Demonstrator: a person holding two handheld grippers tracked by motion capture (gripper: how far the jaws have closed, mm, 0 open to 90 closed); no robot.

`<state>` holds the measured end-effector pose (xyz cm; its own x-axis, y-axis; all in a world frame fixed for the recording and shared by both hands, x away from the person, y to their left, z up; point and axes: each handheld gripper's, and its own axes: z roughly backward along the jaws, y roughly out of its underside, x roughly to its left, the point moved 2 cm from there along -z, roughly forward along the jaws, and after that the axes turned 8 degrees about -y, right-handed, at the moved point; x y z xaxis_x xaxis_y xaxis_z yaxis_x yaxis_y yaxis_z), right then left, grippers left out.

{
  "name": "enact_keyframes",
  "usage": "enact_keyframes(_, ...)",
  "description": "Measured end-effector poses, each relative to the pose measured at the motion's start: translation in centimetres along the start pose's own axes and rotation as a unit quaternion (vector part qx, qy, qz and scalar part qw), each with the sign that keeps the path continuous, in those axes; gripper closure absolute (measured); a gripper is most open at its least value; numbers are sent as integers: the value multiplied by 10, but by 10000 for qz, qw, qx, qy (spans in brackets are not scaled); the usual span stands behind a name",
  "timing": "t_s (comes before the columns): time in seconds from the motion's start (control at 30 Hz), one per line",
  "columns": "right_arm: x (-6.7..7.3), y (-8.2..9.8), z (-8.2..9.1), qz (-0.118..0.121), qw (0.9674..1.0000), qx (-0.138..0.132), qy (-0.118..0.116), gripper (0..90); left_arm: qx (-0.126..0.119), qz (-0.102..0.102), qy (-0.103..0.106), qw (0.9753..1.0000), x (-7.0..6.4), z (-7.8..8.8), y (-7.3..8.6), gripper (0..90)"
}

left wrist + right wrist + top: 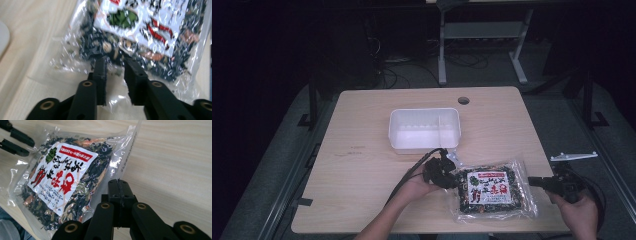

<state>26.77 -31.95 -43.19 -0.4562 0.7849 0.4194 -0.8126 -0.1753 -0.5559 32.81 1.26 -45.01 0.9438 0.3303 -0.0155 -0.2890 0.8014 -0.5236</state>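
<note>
A clear bag of dark dried food with a white and red label lies flat near the table's front edge. My left gripper is at the bag's left end. Up close, this gripper stands open, its jaws a small gap apart over the bag's clear crinkled margin. My right gripper sits at the bag's right edge. There the gripper is shut, jaws pressed together beside the bag's sealed seam, with nothing visible between them. The left gripper shows at the bag's far end.
A white rectangular tub stands mid-table, just behind the left gripper. The wooden table has a cable hole at the back. Its right edge is close to my right hand. Dark floor and a desk frame lie beyond.
</note>
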Motion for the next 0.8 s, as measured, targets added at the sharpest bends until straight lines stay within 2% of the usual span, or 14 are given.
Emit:
enact_keyframes(0.07,1,-1,2,36,10000,-13,-13,900,-69,43,4,10000,2,3,-4,658)
enact_keyframes(0.1,2,-3,4,68,10000,-31,-28,900,-103,85,-9,9999,3,4,-6,617)
enact_keyframes(0.13,4,-7,8,153,9998,-64,-79,900,-149,149,2,9998,5,5,-8,536)
enact_keyframes(0.17,4,-7,8,153,9998,-64,-79,900,-171,217,24,9996,7,5,-10,536)
enact_keyframes(0.23,8,-11,13,259,9996,-81,-77,900,-201,335,24,9992,11,6,-15,437)
enact_keyframes(0.37,18,-18,23,492,9985,-157,-177,900,-252,377,207,9988,15,7,-22,312)
enact_keyframes(0.5,26,-24,28,638,9976,-184,-216,900,-382,360,487,9974,16,5,-30,282)
enact_keyframes(0.53,29,-27,29,702,9971,-182,-229,900,-348,316,542,9974,16,4,-32,283)
enact_keyframes(0.67,43,-38,33,987,9949,-107,-192,900,-284,189,564,9978,17,2,-37,249)
enact_keyframes(0.73,49,-43,33,1094,9938,-70,-194,900,-376,257,648,9969,20,4,-39,229)
enact_keyframes(0.8,54,-49,34,1197,9926,-46,-210,900,-495,395,802,9948,26,6,-40,225)
